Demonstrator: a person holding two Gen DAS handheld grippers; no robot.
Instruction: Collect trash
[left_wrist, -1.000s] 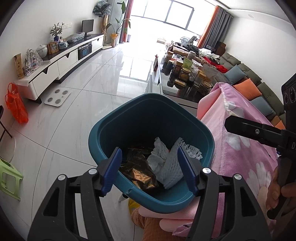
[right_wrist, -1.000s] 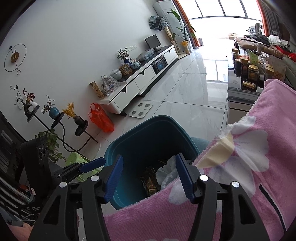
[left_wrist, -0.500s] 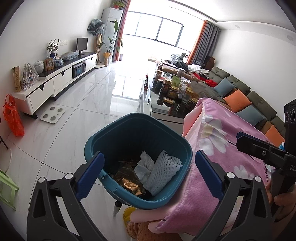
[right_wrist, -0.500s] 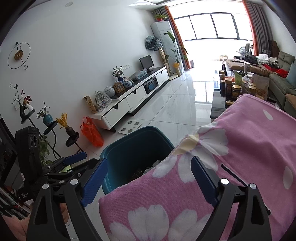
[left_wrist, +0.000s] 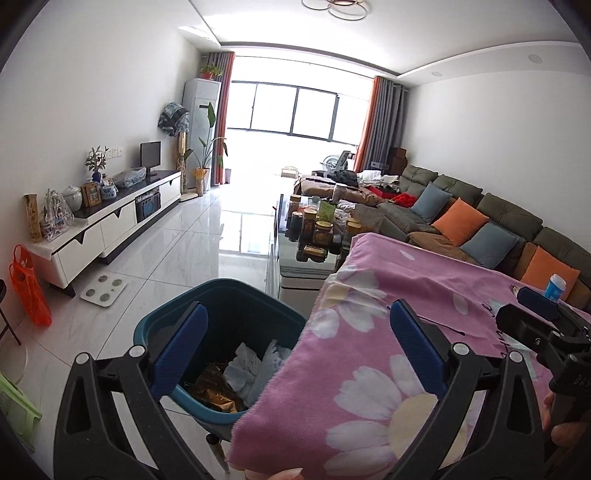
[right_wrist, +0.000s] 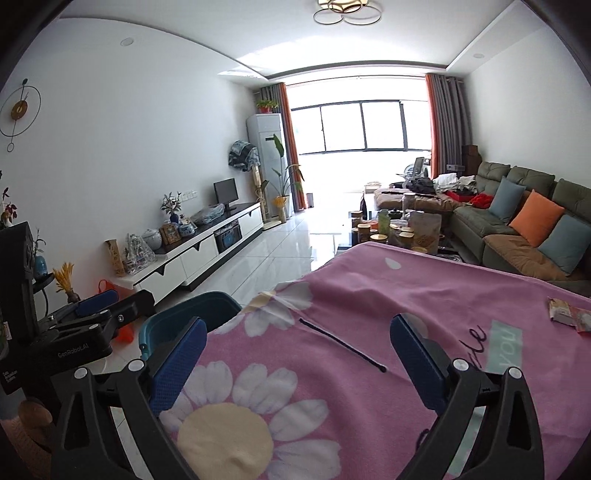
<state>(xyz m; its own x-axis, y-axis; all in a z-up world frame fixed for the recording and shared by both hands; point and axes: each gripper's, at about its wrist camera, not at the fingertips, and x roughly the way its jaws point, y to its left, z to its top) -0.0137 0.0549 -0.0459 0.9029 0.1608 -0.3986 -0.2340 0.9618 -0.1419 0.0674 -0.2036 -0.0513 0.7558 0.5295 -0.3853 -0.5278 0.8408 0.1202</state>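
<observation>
We hold the left gripper (left_wrist: 295, 343) and the right gripper (right_wrist: 295, 354) with jaws spread wide, just opened, nothing between them. The teal trash bin (left_wrist: 225, 306) stands at 7 o'clock, touching the pink blanket's (left_wrist: 369, 369) edge. A wrapper (right_wrist: 569, 315) lies at 3 o'clock, open blanket around it.

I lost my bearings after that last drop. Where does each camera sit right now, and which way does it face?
Left wrist: on the left tool, jaws open and empty, facing the window over the teal bin and pink blanket; the right tool and a fingertip show at right.
Right wrist: on the right tool, open and empty, above the blanket, facing the window; the left tool shows at left.
Shared: bin, blanket, black stick, TV cabinet, sofa.
</observation>
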